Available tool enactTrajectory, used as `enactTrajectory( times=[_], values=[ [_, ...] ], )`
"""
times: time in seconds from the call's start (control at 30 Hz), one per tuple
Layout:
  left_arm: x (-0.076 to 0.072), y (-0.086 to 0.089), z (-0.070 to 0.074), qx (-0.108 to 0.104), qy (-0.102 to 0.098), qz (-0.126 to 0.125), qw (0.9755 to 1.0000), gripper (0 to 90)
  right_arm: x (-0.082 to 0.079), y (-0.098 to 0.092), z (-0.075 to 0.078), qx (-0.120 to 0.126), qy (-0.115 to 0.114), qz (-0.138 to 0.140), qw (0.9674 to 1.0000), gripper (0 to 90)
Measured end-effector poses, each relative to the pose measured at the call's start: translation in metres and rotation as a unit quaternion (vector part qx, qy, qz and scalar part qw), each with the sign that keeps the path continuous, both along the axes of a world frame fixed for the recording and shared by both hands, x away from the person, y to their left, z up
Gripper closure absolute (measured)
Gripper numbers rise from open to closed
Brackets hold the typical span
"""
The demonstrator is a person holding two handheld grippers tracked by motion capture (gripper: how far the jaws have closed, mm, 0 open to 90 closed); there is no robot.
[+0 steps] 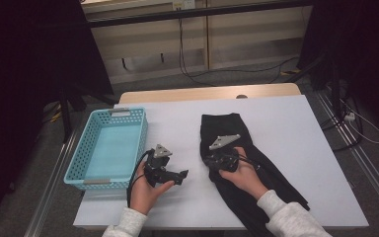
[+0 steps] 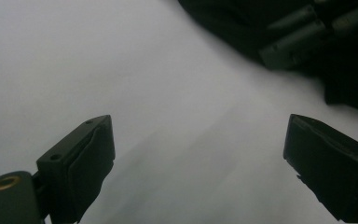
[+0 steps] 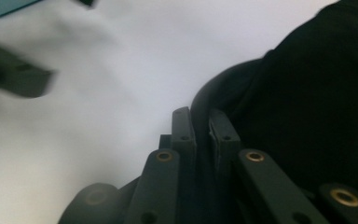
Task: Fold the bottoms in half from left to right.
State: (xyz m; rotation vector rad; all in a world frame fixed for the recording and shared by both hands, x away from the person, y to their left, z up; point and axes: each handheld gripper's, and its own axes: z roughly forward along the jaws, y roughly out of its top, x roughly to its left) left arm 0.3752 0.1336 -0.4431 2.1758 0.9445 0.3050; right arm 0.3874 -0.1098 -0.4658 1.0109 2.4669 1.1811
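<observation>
A black garment [image 1: 237, 158] lies on the white tabletop [image 1: 296, 148], well to the right of the blue basket [image 1: 109, 148], which has nothing in it. The right tongs [image 3: 202, 122] are pressed together on a fold at the garment's left edge. The left tongs [image 2: 196, 163] are spread over bare tabletop between basket and garment, gripping nothing. Judging from this, the work is at an early stage: the garment is partly bunched and not yet in the basket.
</observation>
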Motion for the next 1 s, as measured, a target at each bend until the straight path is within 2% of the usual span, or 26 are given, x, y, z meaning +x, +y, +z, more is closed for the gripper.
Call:
enactTrajectory(
  times=[0.03, 0.07, 0.1, 0.13, 0.17, 0.27, 0.33, 0.37, 0.53, 0.57, 0.6, 0.67, 0.73, 0.77, 0.83, 0.9, 1.0],
  values=[
    [0.000, 0.000, 0.000, -0.003, -0.002, 0.008, 1.0000, 8.9, -0.003, 0.004, 0.000, -0.001, 0.000, 0.011, 0.9999, 80.8],
    [0.001, 0.000, 0.001, -0.003, 0.002, 0.008, 1.0000, 9.8, -0.006, 0.009, 0.001, -0.008, -0.006, 0.024, 0.9997, 74.1],
    [0.002, -0.002, 0.001, -0.001, -0.003, 0.009, 1.0000, 10.0, -0.008, 0.011, 0.002, -0.013, -0.005, 0.016, 0.9998, 57.5],
    [0.002, -0.002, 0.002, -0.003, -0.003, 0.009, 1.0000, 10.0, -0.008, 0.011, 0.004, -0.009, 0.001, 0.010, 0.9999, 51.1],
    [0.002, -0.002, 0.002, -0.003, -0.003, 0.009, 1.0000, 9.9, -0.008, 0.011, 0.004, -0.009, 0.001, 0.010, 0.9999, 51.1],
    [0.005, -0.005, 0.002, -0.007, -0.002, 0.005, 1.0000, 9.7, -0.008, -0.005, 0.017, 0.005, -0.009, -0.017, 0.9998, 38.0],
    [0.007, -0.006, 0.002, -0.007, -0.001, 0.003, 1.0000, 9.7, -0.009, -0.009, 0.020, 0.008, -0.012, -0.024, 0.9996, 36.3],
    [0.009, -0.008, 0.002, -0.010, 0.003, 0.002, 0.9999, 9.6, -0.011, -0.020, 0.027, 0.014, -0.020, -0.034, 0.9991, 35.6],
    [0.013, -0.012, 0.002, -0.013, 0.003, -0.001, 0.9999, 9.5, -0.016, -0.043, 0.034, 0.018, -0.029, -0.062, 0.9975, 32.3],
    [0.015, -0.013, 0.002, -0.014, 0.003, -0.003, 0.9999, 9.5, -0.019, -0.055, 0.033, 0.002, -0.032, -0.078, 0.9965, 30.8],
    [0.015, -0.013, 0.002, -0.014, 0.003, -0.003, 0.9999, 9.5, -0.019, -0.055, 0.033, 0.002, -0.032, -0.078, 0.9965, 30.8],
    [0.016, -0.015, 0.000, -0.011, 0.005, -0.005, 0.9999, 9.5, -0.025, -0.073, 0.030, -0.003, -0.028, -0.097, 0.9949, 30.9],
    [0.017, -0.016, -0.001, -0.009, 0.005, -0.006, 0.9999, 9.6, -0.026, -0.079, 0.029, -0.007, -0.028, -0.104, 0.9942, 31.0],
    [0.018, -0.019, -0.001, -0.005, 0.003, -0.008, 0.9999, 9.7, -0.029, -0.090, 0.026, -0.010, -0.025, -0.116, 0.9929, 31.2],
    [0.018, -0.021, 0.000, 0.000, 0.001, -0.015, 0.9999, 9.6, -0.032, -0.101, 0.024, -0.012, -0.025, -0.130, 0.9911, 30.6],
    [0.018, -0.021, 0.001, -0.002, 0.002, -0.017, 0.9998, 9.6, -0.035, -0.111, 0.021, -0.016, -0.021, -0.148, 0.9887, 29.9],
    [0.018, -0.021, 0.001, -0.004, -0.001, -0.016, 0.9999, 9.6, -0.038, -0.120, 0.019, -0.014, -0.015, -0.159, 0.9871, 30.0]
  ],
)
